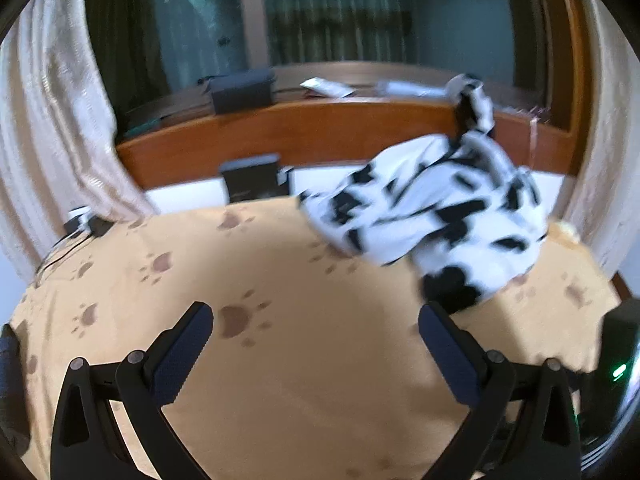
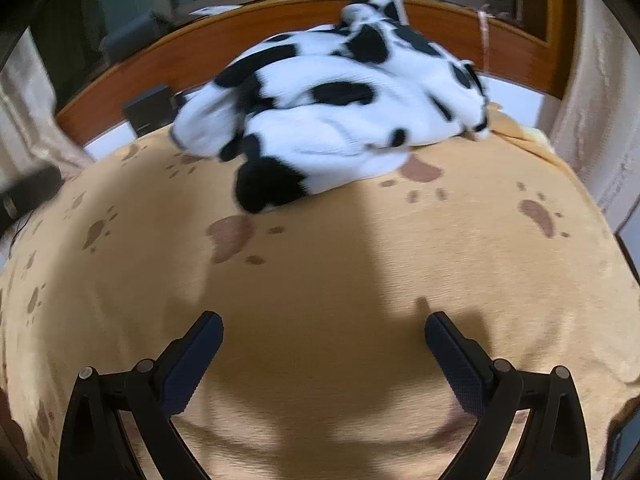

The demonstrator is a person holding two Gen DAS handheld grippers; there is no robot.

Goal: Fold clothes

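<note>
A crumpled white fleece garment with black cow-like patches (image 1: 432,216) (image 2: 332,112) lies in a loose heap on a tan plush blanket printed with brown paw marks (image 1: 280,280) (image 2: 320,280). The heap sits at the blanket's far edge. One twisted part of the garment rises from the heap and drapes up over the curved reddish-brown wooden board (image 1: 280,136) (image 2: 160,52) that runs just behind it. The picture is blurred, so the kind of garment cannot be told.

No container with anything in it can be made out. To the left of the garment, a small black box (image 1: 252,178) (image 2: 148,112) stands against the wooden board. Behind the board is a wooden ledge (image 1: 360,76) holding another dark box (image 1: 242,90) and some white papers (image 1: 326,87). Cream curtains (image 1: 52,120) hang at the sides, framing a dark window (image 1: 328,12). Left of the garment, at the blanket's edge, lie a small white plug and black cables (image 1: 80,220).

The left gripper (image 1: 316,320) hovers over bare blanket, nearer the camera than the garment, its 2 black jaws spread wide with nothing between them. Its right finger appears close to the garment's dark lower edge; contact cannot be told. The right gripper (image 2: 324,328) is likewise spread wide and empty, well apart from the garment, above the blanket.
</note>
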